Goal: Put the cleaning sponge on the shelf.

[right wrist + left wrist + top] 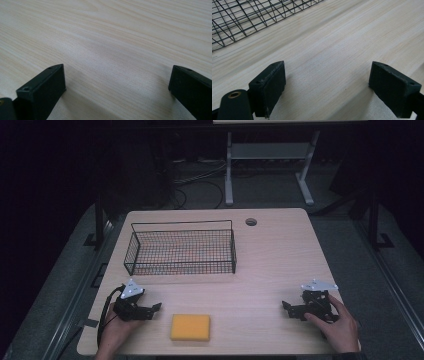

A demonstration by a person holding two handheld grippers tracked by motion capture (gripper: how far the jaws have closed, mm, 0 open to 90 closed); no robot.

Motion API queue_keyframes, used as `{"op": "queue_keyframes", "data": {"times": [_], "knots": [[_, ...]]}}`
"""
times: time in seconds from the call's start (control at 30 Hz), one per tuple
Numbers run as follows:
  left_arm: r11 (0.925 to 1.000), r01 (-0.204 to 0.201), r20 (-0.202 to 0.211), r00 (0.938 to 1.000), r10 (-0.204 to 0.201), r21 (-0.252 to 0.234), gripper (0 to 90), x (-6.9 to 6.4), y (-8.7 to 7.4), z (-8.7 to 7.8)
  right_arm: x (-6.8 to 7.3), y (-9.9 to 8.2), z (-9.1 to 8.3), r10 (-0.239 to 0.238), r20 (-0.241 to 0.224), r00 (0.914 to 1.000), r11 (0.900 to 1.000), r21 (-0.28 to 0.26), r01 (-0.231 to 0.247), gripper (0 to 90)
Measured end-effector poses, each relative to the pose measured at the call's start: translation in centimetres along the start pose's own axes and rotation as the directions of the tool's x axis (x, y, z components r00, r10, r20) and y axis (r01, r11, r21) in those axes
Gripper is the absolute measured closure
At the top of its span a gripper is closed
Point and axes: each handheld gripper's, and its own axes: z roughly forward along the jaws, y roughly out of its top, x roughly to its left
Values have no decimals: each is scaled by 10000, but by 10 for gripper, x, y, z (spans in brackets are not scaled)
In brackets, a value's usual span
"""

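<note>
A yellow sponge (190, 327) lies flat on the light wooden table (270, 260), near its front edge, and serves as the landmark here. Just to the left of the sponge, and not touching it, the left gripper (156, 308) rests low over the table in a person's hand, jaws pointing toward the sponge and standing wide apart with only bare wood between them. Well to the right of the sponge, the right gripper (286, 308) is held the same way, its jaws likewise spread with nothing in them. Behind the sponge, farther up the table, stands a black wire basket (180, 251)
</note>
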Motion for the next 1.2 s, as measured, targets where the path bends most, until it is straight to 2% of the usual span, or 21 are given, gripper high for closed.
{"op": "queue_keyframes", "data": {"times": [0.5,0.7,0.83,0.87,0.9,0.93,1.03,1.07,1.1,1.13,1.2], "knots": [[10000,-78,101,9999,78,-15,147,1,-1,-2,0,0,0,1,-6,10000,10000,-4,-1,1],[9999,13,237,9997,-16,114,259,2,0,-8,0,0,0,-13,-15,10000,10000,0,13,1],[9999,-41,502,9987,34,144,474,0,3,-14,0,0,0,-14,-16,10000,10000,3,14,1],[9998,-92,595,9982,82,157,474,-1,4,-15,0,0,0,-14,-19,10000,10000,-5,14,1],[9998,-105,711,9974,94,151,525,-1,5,-17,0,0,0,-21,-18,10000,10000,-3,21,1],[9996,-193,964,9952,172,209,641,-3,8,-19,0,0,0,-22,-20,10000,10000,-2,22,1],[9995,-275,1130,9933,252,184,801,-5,11,-21,0,0,0,-20,-23,10000,10000,1,20,1],[9996,-266,1390,9900,249,102,853,-8,14,-24,0,0,0,-18,-25,10000,10000,1,18,1],[9996,-266,1390,9900,249,102,892,-8,14,-24,0,0,0,-18,-26,10000,10000,1,18,1],[9996,-263,1609,9867,243,105,896,-10,17,-26,0,0,0,-18,-27,10000,10000,0,18,1],[9997,-215,1742,9845,189,126,897,-14,19,-26,0,0,0,-19,-29,10000,10000,4,19,1]]}}
